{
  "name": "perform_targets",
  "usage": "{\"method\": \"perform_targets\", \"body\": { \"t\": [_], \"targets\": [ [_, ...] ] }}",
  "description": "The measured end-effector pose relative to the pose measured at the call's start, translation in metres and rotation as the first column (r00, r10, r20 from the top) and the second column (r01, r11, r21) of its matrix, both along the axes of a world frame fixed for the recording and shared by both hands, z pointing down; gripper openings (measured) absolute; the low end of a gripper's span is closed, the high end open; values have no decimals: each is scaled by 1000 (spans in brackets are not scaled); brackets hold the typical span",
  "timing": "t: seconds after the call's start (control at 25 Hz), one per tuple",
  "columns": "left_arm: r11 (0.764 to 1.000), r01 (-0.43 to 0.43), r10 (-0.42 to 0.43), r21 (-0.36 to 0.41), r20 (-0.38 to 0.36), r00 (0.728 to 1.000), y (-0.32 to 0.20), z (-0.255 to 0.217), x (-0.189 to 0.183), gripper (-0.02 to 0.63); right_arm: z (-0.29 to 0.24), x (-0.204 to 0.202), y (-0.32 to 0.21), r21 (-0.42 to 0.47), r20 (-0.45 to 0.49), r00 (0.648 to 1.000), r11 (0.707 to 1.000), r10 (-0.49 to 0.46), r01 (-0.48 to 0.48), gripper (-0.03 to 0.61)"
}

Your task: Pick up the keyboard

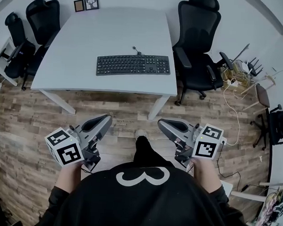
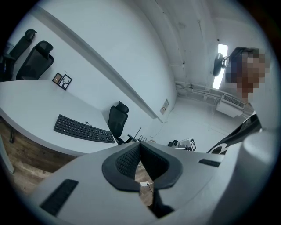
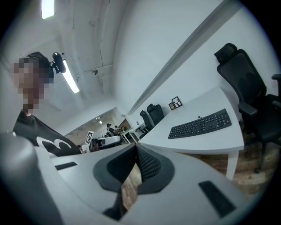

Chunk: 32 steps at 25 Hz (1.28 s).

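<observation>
Position: we see both arms held low in front of the torso, elbows in, over the wooden floor (image 1: 22, 127) and well short of the counter (image 1: 79, 41).

Left hand (image 1: 70, 171): wrapped round the handle from below, with the marker cube (image 1: 64, 148) just ahead of it, on the outer side. Left tongs (image 1: 106, 118) point forward at the counter, close to level, nose angled slightly inward. In the left gripper view we read the ribbed pads pressed together at the tip, clenched, with nothing between them.

Right hand (image 1: 203, 169): a mirror of the left, with its own cube (image 1: 209, 142) on the outer side. Right tongs (image 1: 162, 123) also point forward and slightly inward, close to level. In the right gripper view the pads meet, clenched and empty.

The two noses sit near each other, apart, with a foot (image 1: 140, 133) on the floor between them.

Keyboard (image 1: 133, 65): black, lying flat on the counter, right of centre and nearer the front edge, its long side roughly parallel to that edge. A cable (image 1: 136, 51) leaves its back edge. It lies well apart from both tongs, untouched.

Surroundings: black office chair (image 1: 198, 42) at the counter's right end, more chairs (image 1: 42, 20) at the left, two picture frames (image 1: 86, 3) at the far edge.
</observation>
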<state>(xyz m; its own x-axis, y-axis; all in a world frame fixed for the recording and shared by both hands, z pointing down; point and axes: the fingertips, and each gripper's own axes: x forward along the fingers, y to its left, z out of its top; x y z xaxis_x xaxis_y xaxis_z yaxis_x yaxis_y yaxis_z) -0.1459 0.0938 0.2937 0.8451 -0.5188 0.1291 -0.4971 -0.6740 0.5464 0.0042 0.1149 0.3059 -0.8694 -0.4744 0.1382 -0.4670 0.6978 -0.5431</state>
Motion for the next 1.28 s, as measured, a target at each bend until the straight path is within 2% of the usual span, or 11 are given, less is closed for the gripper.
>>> {"method": "perform_targets", "body": {
  "t": [0.48,0.72,1.08,1.28],
  "targets": [
    [997,81,-81,-6,3,997,-88,0,-6,14,3,-1,-102,-4,19,998,999,-53,53,9],
    [991,128,-128,-27,4,992,-141,2,-11,14,0,-6,-162,-13,19,995,995,-99,99,9],
    [981,182,-182,-69,10,983,-209,13,-7,14,9,5,-235,-50,28,993,992,-115,116,9],
    [976,209,-205,-65,56,977,-236,16,-6,14,13,15,-262,-58,39,993,992,-113,115,9]
  ]
}}
